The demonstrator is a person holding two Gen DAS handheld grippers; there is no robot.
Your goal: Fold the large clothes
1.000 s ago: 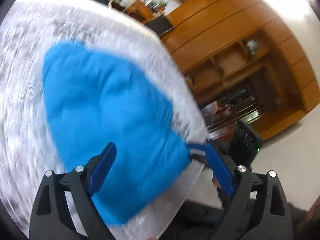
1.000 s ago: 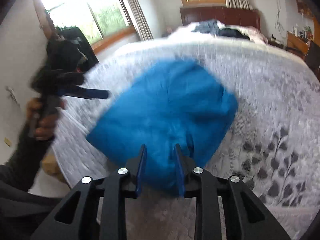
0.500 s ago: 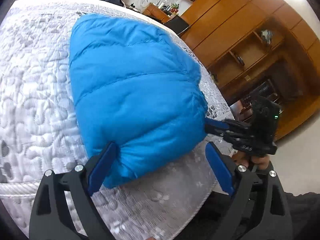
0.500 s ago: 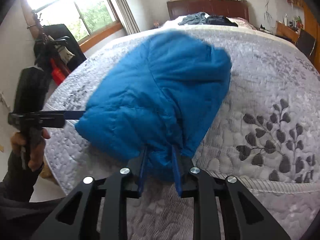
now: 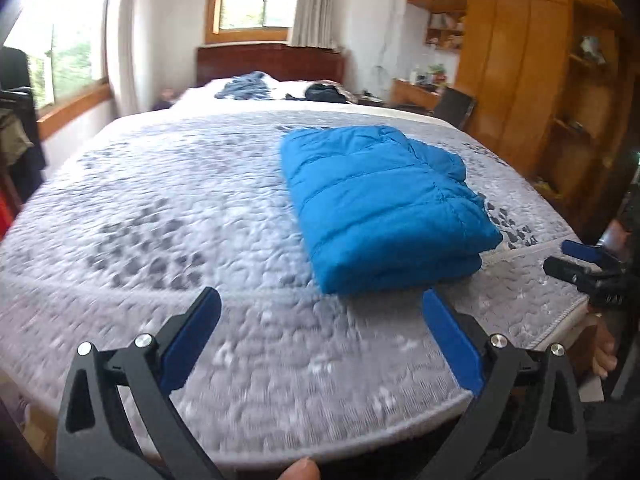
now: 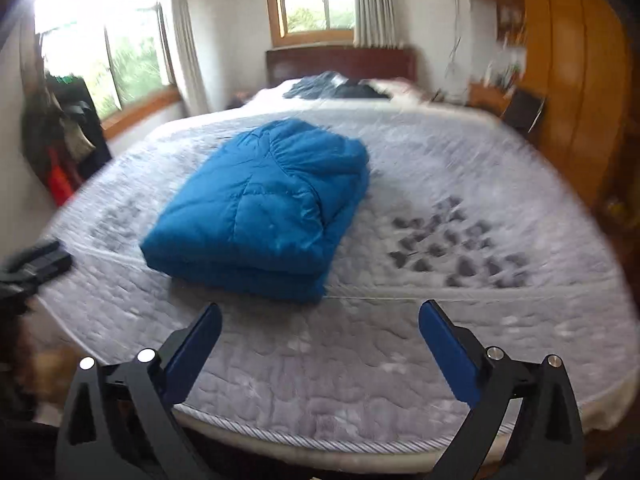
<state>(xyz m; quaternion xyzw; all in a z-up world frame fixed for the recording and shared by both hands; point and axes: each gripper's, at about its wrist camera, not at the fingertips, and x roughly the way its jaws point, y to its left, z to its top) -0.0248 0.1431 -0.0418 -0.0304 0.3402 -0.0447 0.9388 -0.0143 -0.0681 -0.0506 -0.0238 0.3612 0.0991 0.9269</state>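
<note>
- Blue quilted puffer jacket (image 5: 384, 204) lies folded in a compact stack on the bed (image 5: 160, 208), near its foot edge.
- Left gripper (image 5: 320, 336) and right gripper (image 6: 320, 340) gape wide, empty, apart from the jacket.
- Folding looks finished; next probably only tidying or fetching another garment.

motion blur smears the quilted mattress (image 5: 160, 220) in both views, its grey leaf print reduced to smudges. dark clothes (image 5: 280, 90) heaped by the headboard are too far off to tell apart. the right gripper (image 5: 586, 266) is cut by the left view's edge, the left gripper (image 6: 34, 262) a dark blur at the right view's edge. shelf items (image 5: 440, 32) are unreadable.
</note>
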